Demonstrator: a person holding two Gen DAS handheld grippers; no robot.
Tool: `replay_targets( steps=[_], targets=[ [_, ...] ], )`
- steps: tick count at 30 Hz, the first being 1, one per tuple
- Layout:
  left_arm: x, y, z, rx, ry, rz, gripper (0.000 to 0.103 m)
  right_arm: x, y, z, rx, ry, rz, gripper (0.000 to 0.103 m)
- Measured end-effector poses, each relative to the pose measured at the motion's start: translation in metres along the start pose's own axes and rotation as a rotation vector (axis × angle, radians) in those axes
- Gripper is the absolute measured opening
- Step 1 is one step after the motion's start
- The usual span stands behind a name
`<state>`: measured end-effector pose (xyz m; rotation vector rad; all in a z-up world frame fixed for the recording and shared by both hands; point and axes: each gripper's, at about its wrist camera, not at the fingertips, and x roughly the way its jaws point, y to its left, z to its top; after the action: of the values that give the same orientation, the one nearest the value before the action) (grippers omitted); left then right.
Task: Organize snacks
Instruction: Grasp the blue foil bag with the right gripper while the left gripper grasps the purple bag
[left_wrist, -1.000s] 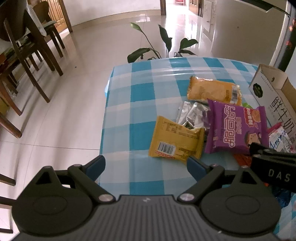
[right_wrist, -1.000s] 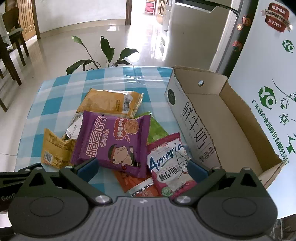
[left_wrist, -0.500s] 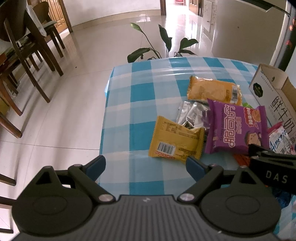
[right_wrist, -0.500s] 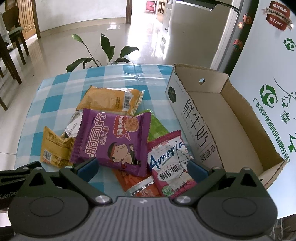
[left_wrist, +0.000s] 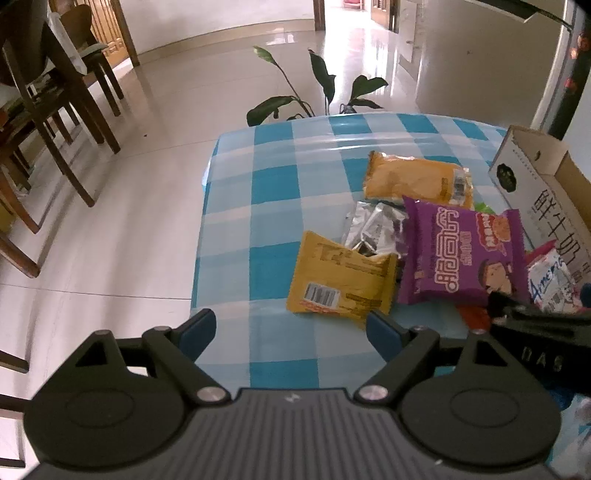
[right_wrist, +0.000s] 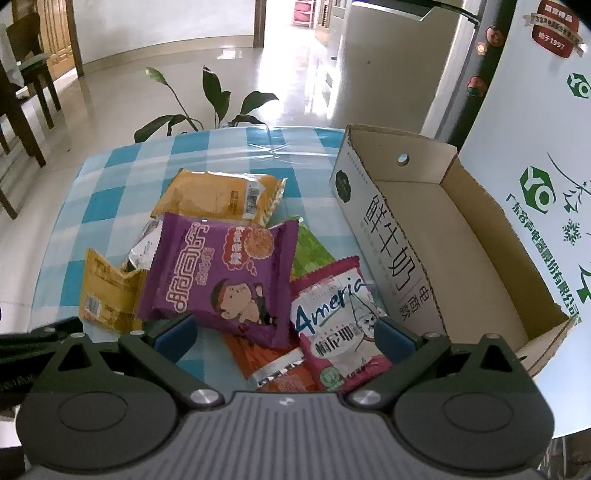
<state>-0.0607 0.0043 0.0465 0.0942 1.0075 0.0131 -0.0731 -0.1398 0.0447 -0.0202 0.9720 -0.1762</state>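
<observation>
Far left, beyond the counter (left_wrist: 273, 206): wooden chairs (left_wrist: 55, 110) on a pale tiled floor, a leafy plant (left_wrist: 325, 92) behind the counter's far edge.

Left gripper (left_wrist: 291, 326) low over the near edge of the blue-checked cloth, jaws apart and closing, nothing between them but bare cloth.

Just ahead of its right finger: a mustard-yellow packet (left_wrist: 341, 277) lying flat, barcode up. Behind that, a crumpled silver wrapper (left_wrist: 373, 225), partly tucked under a purple packet (right_wrist: 221, 277). Further back, an orange-yellow packet (right_wrist: 221, 195), flat, its near edge under the purple one. Peeking out right of the purple packet, a green wrapper (right_wrist: 310, 247).

Right gripper (right_wrist: 284, 334) above the pile's near side, jaws wide apart, gripping nothing. Below and between its fingers: an orange wrapper (right_wrist: 273, 365) and a pink-and-white packet (right_wrist: 332, 317), the latter touching the side of a cardboard box (right_wrist: 391, 254).

Box open-topped, holding no snacks, at the counter's right. All snacks on the cloth outside it. Far right: a white printed panel (right_wrist: 535, 147).
</observation>
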Motion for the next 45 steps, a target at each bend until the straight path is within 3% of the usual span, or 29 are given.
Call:
replay_targets(
  steps=[6, 15, 19, 25, 30, 41, 45],
  targets=[
    [-0.006, 0.005, 0.006, -0.026, -0.031, -0.012, 0.090, -0.011, -0.003, -0.022, -0.018, -0.012, 0.037, 0.103],
    [-0.010, 0.013, 0.014, -0.065, -0.054, -0.044, 0.091, -0.027, -0.013, -0.077, -0.104, -0.096, -0.086, 0.103],
    [-0.010, 0.013, 0.014, -0.067, -0.052, -0.055, 0.091, -0.022, -0.031, -0.091, -0.035, -0.078, -0.132, 0.103],
    [-0.010, 0.015, 0.016, -0.095, -0.042, -0.095, 0.091, 0.002, -0.039, -0.098, 0.007, -0.003, -0.131, 0.103],
    [-0.012, 0.015, 0.019, -0.111, -0.052, -0.110, 0.091, 0.010, -0.035, -0.096, 0.015, -0.016, -0.086, 0.103],
    [-0.018, 0.020, 0.029, -0.157, -0.082, -0.141, 0.091, -0.016, 0.007, -0.109, -0.205, -0.089, 0.127, 0.103],
    [-0.018, 0.014, 0.035, -0.146, -0.088, -0.196, 0.091, -0.023, -0.007, -0.101, -0.063, -0.064, 0.157, 0.103]
  ],
)
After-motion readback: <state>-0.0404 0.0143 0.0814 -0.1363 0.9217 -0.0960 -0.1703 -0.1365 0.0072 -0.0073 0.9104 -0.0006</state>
